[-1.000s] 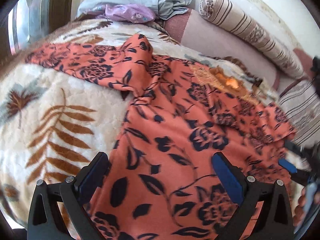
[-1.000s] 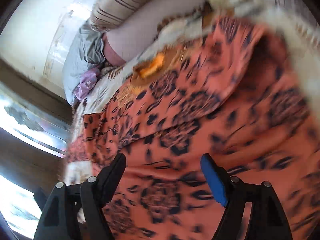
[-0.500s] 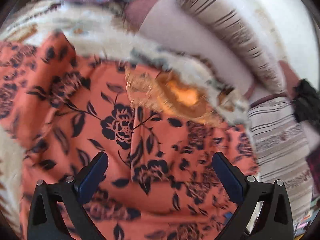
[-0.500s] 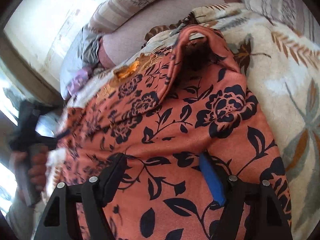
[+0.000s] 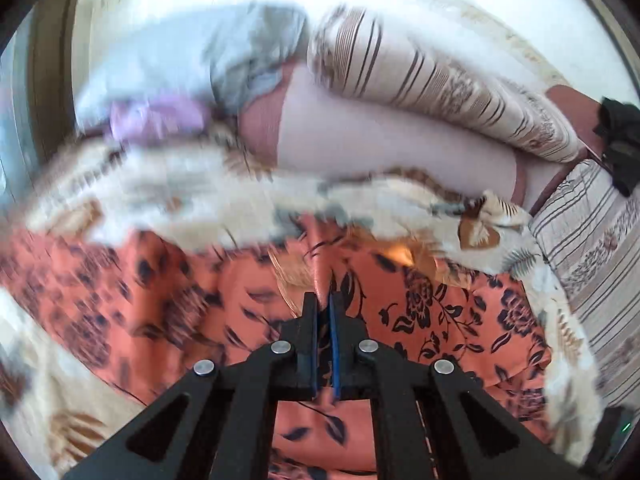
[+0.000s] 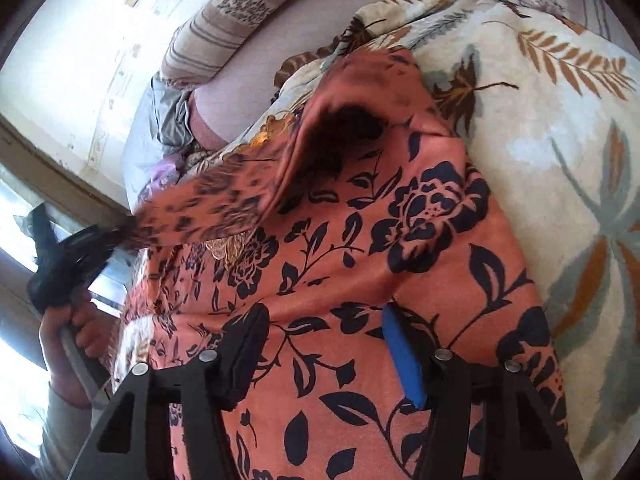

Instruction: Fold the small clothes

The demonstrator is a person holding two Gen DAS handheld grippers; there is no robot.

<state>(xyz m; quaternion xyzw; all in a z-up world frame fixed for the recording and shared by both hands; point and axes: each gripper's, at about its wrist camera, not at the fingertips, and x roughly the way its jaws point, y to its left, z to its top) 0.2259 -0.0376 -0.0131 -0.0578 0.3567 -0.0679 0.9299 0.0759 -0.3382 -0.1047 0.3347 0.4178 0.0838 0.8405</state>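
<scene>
Your left gripper (image 5: 325,300) has just clamped a ridge of the orange, black-flowered cloth garment (image 6: 420,248), your right gripper (image 6: 326,334) closing astride its flat hem, unpinched; folding has barely begun.

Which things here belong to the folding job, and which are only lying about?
For the job:
- orange floral garment
- left gripper, shut on a pinch of it
- right gripper, its jaws just closing, cloth between them

Lying about:
- leaf-print blanket under the garment
- striped bolster
- grey cloth
- purple cloth
</scene>
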